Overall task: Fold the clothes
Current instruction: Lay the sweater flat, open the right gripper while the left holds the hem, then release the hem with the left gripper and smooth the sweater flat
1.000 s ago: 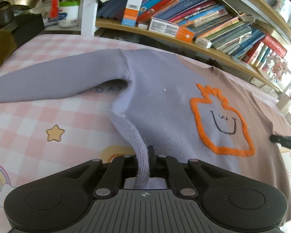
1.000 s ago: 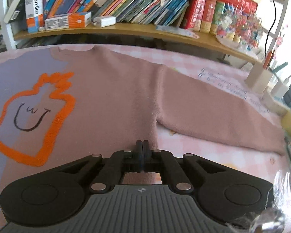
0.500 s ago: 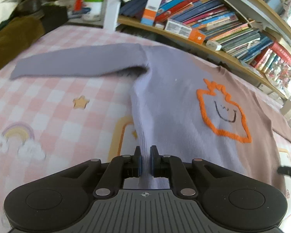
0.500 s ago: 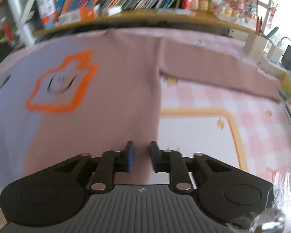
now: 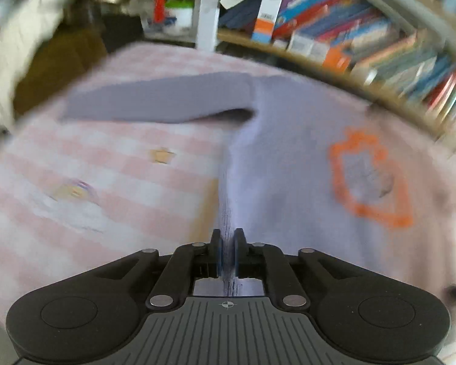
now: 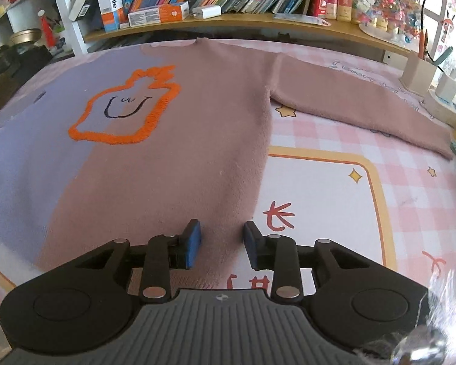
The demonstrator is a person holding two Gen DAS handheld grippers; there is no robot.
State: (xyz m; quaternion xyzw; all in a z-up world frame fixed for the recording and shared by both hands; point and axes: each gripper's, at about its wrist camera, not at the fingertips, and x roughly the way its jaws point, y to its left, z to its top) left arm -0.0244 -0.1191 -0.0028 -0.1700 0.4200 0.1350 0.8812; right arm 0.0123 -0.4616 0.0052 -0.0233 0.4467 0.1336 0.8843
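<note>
While our left gripper [image 5: 227, 240] pinches the sweater [image 6: 173, 152] hem, our right gripper [image 6: 222, 237] gapes above it. Pink checked cloth [image 6: 334, 200] lies beneath; a bookshelf [image 6: 243, 21] stands beyond.

One sweater [image 6: 173, 152] lies on the table, two sleeves on it, the lilac one [image 5: 155, 100] and the brown one [image 6: 358, 103]; one orange outlined figure [image 6: 124, 109] on its chest; two grippers, left [image 5: 227, 241] and right [image 6: 222, 237]; one checked tablecloth [image 6: 334, 200]; one wooden shelf [image 6: 258, 22]; its books are too tightly packed to count.
</note>
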